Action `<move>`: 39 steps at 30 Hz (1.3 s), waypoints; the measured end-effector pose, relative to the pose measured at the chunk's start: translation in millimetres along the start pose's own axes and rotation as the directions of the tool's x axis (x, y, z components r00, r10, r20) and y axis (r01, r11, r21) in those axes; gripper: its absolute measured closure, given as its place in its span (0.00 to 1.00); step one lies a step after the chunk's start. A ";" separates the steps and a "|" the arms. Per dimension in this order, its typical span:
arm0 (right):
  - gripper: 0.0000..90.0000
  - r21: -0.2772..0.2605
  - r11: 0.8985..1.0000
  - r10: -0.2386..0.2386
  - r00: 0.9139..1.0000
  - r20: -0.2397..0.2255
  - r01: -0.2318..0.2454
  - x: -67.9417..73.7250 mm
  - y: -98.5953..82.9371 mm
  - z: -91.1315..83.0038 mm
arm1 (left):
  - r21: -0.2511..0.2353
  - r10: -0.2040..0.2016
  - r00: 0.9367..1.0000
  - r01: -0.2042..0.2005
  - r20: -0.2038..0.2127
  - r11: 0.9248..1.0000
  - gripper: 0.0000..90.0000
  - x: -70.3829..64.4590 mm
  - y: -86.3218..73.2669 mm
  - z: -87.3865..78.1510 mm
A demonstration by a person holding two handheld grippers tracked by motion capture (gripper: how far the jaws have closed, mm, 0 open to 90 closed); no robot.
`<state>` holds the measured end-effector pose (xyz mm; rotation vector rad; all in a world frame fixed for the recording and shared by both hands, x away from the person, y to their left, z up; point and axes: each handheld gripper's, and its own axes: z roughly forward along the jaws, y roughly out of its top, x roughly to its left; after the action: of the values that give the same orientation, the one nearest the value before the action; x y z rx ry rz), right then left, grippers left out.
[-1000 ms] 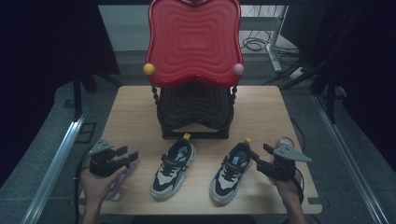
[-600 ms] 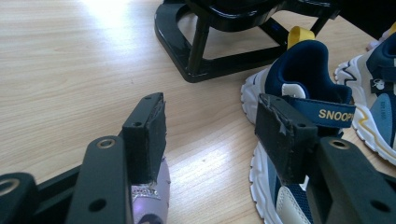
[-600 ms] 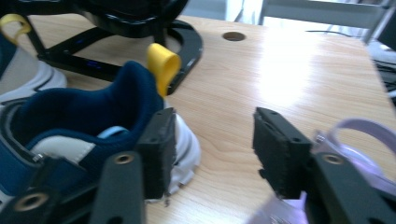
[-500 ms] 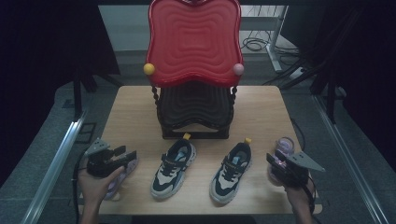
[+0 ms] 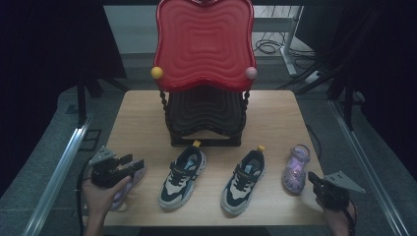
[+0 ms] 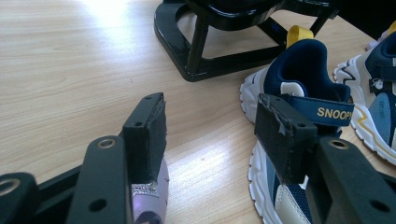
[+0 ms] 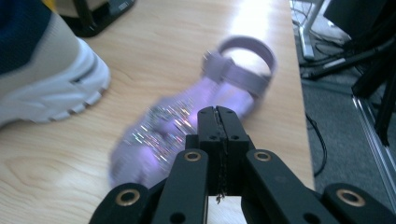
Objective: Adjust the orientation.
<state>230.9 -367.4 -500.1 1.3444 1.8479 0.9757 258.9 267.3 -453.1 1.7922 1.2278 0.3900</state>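
Two lilac glitter sandals lie at opposite ends of the tabletop's near edge, with a pair of navy-and-cream sneakers between them. The right sandal (image 5: 296, 168) rests toward the near right corner, heel strap pointing to the far edge, just beside the right sneaker (image 5: 243, 180) but apart from it. The right gripper (image 5: 314, 183) sits at the near right corner, just behind that sandal; in the right gripper view its jaws are pressed flat together with nothing between them, and the sandal (image 7: 196, 121) lies blurred right beyond their tips. The left sandal (image 5: 124, 187) lies near the near left corner, mostly covered by the left gripper (image 5: 133, 164) and the hand (image 5: 101, 194) that holds it. In the left gripper view the jaws stand wide apart over bare wood, the sandal's lilac strap (image 6: 152, 198) showing beneath one jaw, the left sneaker (image 6: 308, 112) just beyond the other. A black shoe rack (image 5: 204, 120) with a red top stands at the middle of the tabletop.
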 end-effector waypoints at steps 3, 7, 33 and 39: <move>1.00 0.028 1.000 0.001 1.000 0.003 -0.001 -5.9 -5.8 1.6 | -0.009 -0.011 1.000 0.012 0.027 1.000 0.49 2.2 2.2 0.2; 1.00 0.058 0.998 0.002 1.000 0.015 -0.003 -11.2 -12.4 2.2 | -0.010 -0.008 1.000 0.008 0.017 1.000 0.49 3.8 3.7 -0.8; 1.00 0.182 0.982 -0.039 0.999 -0.024 0.042 -12.9 -10.6 25.9 | 0.000 -0.027 0.999 0.027 -0.017 1.000 0.48 3.1 -4.3 -5.5; 1.00 0.200 0.978 -0.053 0.998 -0.032 0.058 -10.7 -8.7 28.8 | 0.004 -0.027 0.999 0.027 -0.025 1.000 0.48 2.9 -5.7 -6.6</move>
<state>253.6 -373.9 -521.6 1.3937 2.0369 0.7988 252.5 273.7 -454.8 1.7768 1.2700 0.3955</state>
